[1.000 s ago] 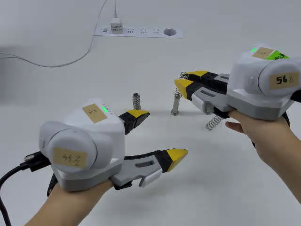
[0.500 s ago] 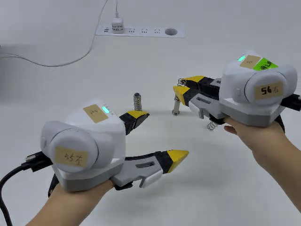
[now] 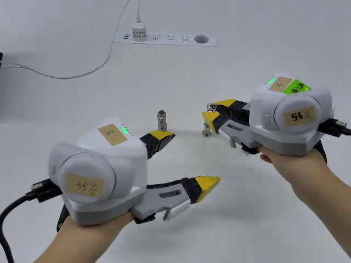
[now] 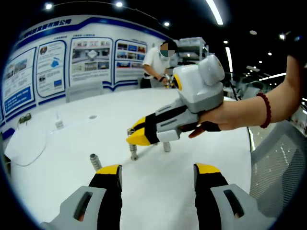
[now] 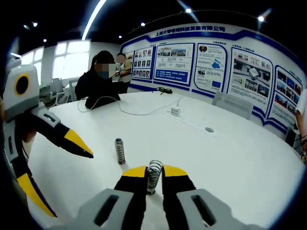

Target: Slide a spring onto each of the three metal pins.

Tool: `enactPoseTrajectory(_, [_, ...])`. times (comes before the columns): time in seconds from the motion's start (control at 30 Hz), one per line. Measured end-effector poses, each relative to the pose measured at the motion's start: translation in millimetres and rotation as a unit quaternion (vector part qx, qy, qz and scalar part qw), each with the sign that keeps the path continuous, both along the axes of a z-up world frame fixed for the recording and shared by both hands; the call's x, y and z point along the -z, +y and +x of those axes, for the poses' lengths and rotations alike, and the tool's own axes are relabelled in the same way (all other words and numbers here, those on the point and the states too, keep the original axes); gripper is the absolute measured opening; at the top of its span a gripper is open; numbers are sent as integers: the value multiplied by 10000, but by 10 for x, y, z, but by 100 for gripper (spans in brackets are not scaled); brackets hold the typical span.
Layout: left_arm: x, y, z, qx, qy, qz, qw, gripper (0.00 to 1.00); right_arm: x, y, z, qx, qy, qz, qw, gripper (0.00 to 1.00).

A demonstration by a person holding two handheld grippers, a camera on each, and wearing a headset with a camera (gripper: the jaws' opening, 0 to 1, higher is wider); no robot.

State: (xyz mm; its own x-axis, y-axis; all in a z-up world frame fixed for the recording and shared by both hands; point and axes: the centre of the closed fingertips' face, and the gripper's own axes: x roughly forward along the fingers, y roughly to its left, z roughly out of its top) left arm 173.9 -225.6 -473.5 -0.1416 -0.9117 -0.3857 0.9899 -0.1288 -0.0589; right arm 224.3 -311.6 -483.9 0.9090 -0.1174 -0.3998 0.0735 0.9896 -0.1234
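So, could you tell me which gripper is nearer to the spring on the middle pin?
Right. The right gripper has its fingers on either side of that spring; the left gripper hangs open, back from it, beside the left-hand pin.

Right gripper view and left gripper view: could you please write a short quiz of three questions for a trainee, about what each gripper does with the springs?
1. True or false: the left gripper is shut on a spring.
2. What does the right gripper grip? A. a spring B. a cable C. nothing
3. Short answer: in the right gripper view, what stands just left of the gripped spring?

Key
1. False: it is open and holds nothing.
2. A
3. A metal pin with a spring already on it.
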Motion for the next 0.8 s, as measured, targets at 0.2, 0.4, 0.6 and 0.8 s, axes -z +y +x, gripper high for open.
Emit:
enactPoseTrajectory(0.2, [6, 1, 3, 1, 4, 9, 10000, 61, 62, 11, 2, 22, 69, 75, 9999, 12])
enactPoseTrajectory(0.4, [10, -1, 3, 10, 6, 10, 10000, 61, 138, 7, -13, 100, 159, 143, 9997, 12])
enactPoseTrajectory(0.6, [14, -4, 11, -7, -7, 10, 10000, 61, 196, 5, -10, 144, 243, 172, 9995, 12])
enactPoseTrajectory(0.8, [25, -1, 18, -19, -11, 26, 10000, 61, 211, 2, -5, 214, 276, 225, 9991, 12])
